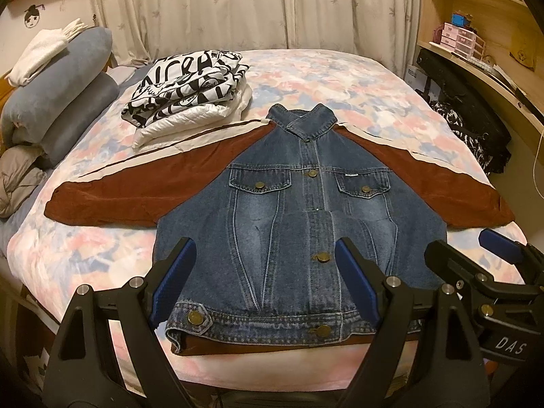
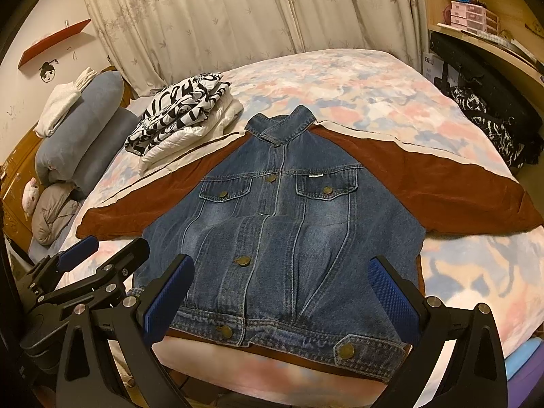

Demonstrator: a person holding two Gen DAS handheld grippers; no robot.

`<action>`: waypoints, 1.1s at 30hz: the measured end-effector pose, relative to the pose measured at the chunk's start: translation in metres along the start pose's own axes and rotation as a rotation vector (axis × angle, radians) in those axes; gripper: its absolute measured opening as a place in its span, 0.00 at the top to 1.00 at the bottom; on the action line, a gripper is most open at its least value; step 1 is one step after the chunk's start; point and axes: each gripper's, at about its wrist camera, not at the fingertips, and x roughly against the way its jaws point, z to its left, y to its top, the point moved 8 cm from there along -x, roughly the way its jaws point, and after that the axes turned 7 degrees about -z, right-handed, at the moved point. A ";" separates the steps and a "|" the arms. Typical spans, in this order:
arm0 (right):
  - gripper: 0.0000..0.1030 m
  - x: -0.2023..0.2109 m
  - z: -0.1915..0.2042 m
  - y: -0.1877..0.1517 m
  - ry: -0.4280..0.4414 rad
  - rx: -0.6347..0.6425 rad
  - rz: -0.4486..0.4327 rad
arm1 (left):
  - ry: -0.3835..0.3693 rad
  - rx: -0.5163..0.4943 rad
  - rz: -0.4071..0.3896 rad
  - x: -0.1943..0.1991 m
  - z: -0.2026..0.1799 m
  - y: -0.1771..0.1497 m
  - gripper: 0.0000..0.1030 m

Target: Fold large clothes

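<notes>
Both grippers, left gripper [image 1: 265, 282] and right gripper [image 2: 282, 301], hang with jaws spread wide above the hem of a blue denim jacket with rust-brown sleeves [image 1: 299, 210], lying flat, front up, sleeves outstretched, on the floral-covered bed [image 1: 357, 78].

bed [image 1: 357, 78] – floral cover | curtains [image 1: 238, 6] – drawn | wooden shelves [image 1: 476, 10]

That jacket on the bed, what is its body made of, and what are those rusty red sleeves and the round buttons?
The jacket body looks like blue denim: twill weave, faded patches and pale seam stitching. The sleeves seem a soft napped cloth, maybe corduroy or velvet, matte rust brown; the ribbing is too fine to tell. The buttons look like dull brass-coloured metal.
</notes>
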 end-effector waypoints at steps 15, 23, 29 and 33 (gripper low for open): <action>0.00 0.036 -0.015 0.053 -0.026 0.074 -0.113 | -0.072 -0.042 -0.051 0.008 -0.035 0.052 0.21; 0.00 0.111 -0.046 0.121 -0.179 0.130 -0.373 | -0.116 -0.077 -0.172 0.026 -0.070 0.104 0.21; 0.00 0.153 -0.090 0.167 -0.232 0.130 -0.404 | -0.165 -0.101 -0.229 0.035 -0.111 0.145 0.21; 0.00 0.175 -0.129 0.181 -0.273 0.124 -0.394 | -0.188 -0.116 -0.269 0.032 -0.144 0.170 0.21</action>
